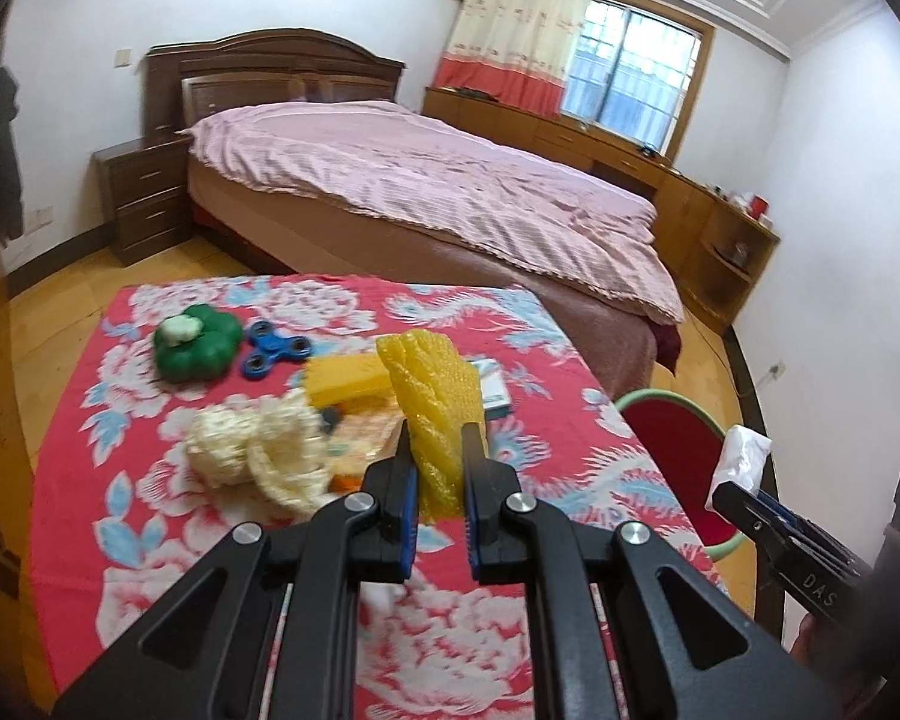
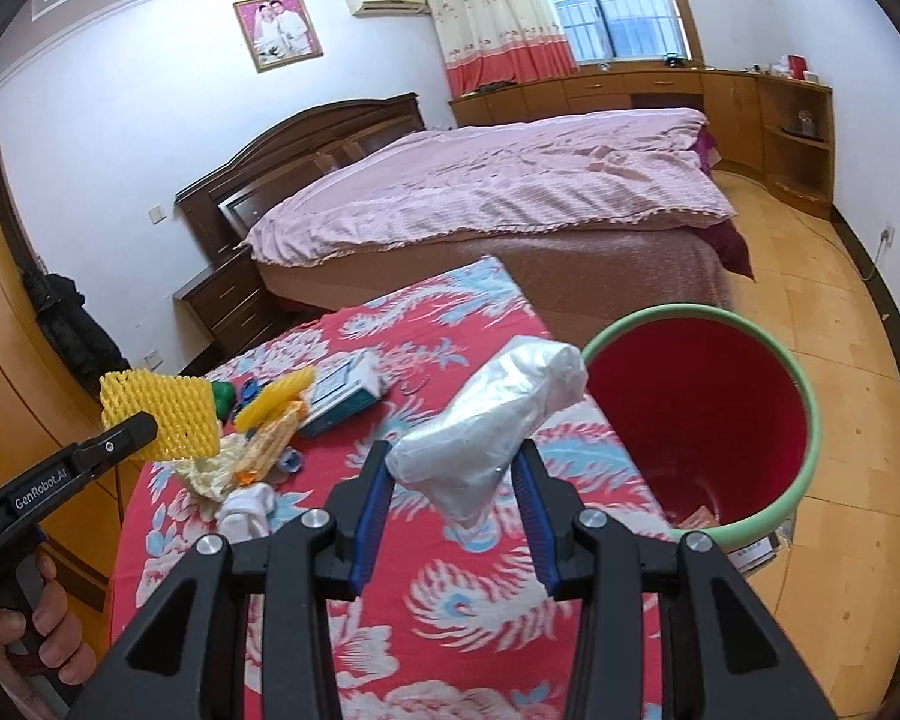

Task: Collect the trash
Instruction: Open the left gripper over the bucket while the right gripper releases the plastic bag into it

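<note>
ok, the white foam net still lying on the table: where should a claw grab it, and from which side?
Take the white foam net at a raised loop on its near edge, coming from above and the near side. It lies crumpled and soft, so the mesh should pinch flat. Its far side crowds against the yellow block and other clutter, so an approach from there looks risky.

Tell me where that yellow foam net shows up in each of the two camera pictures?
Left wrist view: the yellow foam net stands at centre, clamped in the left gripper.
Right wrist view: the same net is at the left edge, above the table, held from the side.
Shared landmark: the red bucket with a green rim, beside the table.
</note>
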A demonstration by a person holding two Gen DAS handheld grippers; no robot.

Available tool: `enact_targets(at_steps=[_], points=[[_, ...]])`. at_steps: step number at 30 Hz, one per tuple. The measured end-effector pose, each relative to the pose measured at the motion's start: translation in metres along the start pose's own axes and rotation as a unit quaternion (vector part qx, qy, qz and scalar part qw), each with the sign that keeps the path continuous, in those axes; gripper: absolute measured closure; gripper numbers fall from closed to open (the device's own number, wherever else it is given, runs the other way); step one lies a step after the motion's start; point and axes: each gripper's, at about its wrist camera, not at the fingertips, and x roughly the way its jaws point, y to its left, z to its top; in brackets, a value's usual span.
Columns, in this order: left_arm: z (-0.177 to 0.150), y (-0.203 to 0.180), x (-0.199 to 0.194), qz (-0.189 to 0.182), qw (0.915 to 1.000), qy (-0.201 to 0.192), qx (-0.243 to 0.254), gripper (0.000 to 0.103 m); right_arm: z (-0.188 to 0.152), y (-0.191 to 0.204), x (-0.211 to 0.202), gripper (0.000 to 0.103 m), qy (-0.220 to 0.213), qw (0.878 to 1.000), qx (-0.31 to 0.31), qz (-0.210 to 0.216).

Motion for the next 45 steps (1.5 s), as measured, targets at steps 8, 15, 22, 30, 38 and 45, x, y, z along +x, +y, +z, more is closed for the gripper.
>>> enact_targets(at_steps=[8,15,22,30,38,45], points=[[0.004,-0.045,0.027,-0.032,0.9985,0.022,0.04,0.092,0.003,-0.033,-0.001,0.06,0.0,1.0,0.022,-0.022],[0.005,-0.084,0.054,-0.059,0.9947,0.044,0.071,0.092,0.004,-0.065,0.003,0.06,0.004,0.998,0.046,-0.042],[0.004,-0.12,0.081,-0.076,0.9903,0.056,0.102,0.092,0.002,-0.095,0.013,0.059,0.015,0.996,0.068,-0.058],[0.0,-0.152,0.116,-0.107,0.984,0.075,0.121,0.092,0.001,-0.128,0.029,0.059,0.037,0.992,0.091,-0.083],[-0.006,-0.179,0.154,-0.128,0.9764,0.109,0.135,0.092,0.002,-0.15,0.044,0.058,0.054,0.988,0.099,-0.102],[-0.009,-0.194,0.172,-0.142,0.9717,0.129,0.138,0.076,0.001,-0.158,0.051,0.048,0.061,0.987,0.104,-0.102]])
